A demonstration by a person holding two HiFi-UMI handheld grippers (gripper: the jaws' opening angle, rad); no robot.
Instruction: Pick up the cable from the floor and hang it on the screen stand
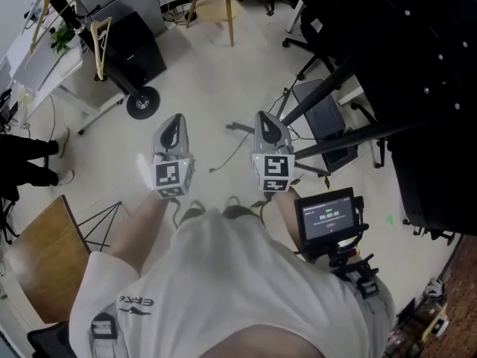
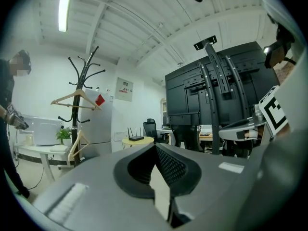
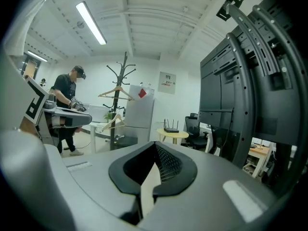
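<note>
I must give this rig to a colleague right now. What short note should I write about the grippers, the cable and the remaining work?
Left gripper: jaws shut, empty, held above the floor.
Right gripper: jaws shut, empty, beside the left one.
Cable: on the floor, ahead between both grippers, not gripped.
Screen stand: to the right; no cable seen on it.
Done: nothing yet.
Left: open jaws, pick up cable, hang it on the stand.

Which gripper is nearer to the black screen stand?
Right. In the head view the right gripper is just left of the screen stand, close by its slanted bars. The left gripper is farther left, beyond the right one.
</note>
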